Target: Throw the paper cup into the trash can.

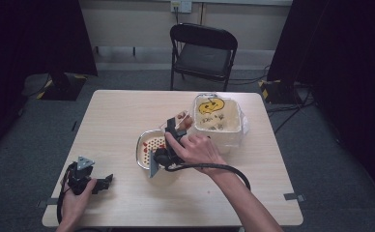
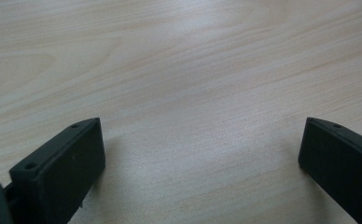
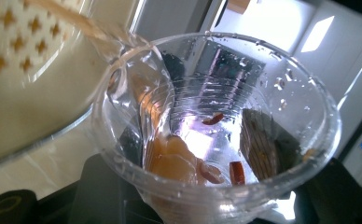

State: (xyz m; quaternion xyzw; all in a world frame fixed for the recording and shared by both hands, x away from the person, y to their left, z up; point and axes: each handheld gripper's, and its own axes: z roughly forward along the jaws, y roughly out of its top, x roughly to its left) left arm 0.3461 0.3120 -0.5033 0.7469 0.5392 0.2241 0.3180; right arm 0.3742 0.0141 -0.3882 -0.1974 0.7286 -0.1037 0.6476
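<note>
My right gripper (image 1: 175, 129) is shut on a clear plastic cup (image 1: 180, 121), tipped toward a white perforated strainer (image 1: 151, 144) that sits in a bowl at the table's middle. In the right gripper view the cup (image 3: 216, 93) is wet and holds a few red bits and pale pieces; a thin stream of liquid (image 3: 76, 21) runs past its rim beside the strainer (image 3: 25, 37) with star-shaped holes. The dark jaws of this gripper (image 3: 198, 149) show through the cup's wall. My left gripper (image 1: 106, 182) rests on the table at the front left, open (image 2: 200, 154) with only bare wood between its jaws.
A clear plastic tub (image 1: 218, 118) with a yellow drawing on it stands just right of the strainer. A black folding chair (image 1: 202, 50) is behind the table (image 1: 127, 106). The right gripper's cable (image 1: 224, 169) loops over the forearm.
</note>
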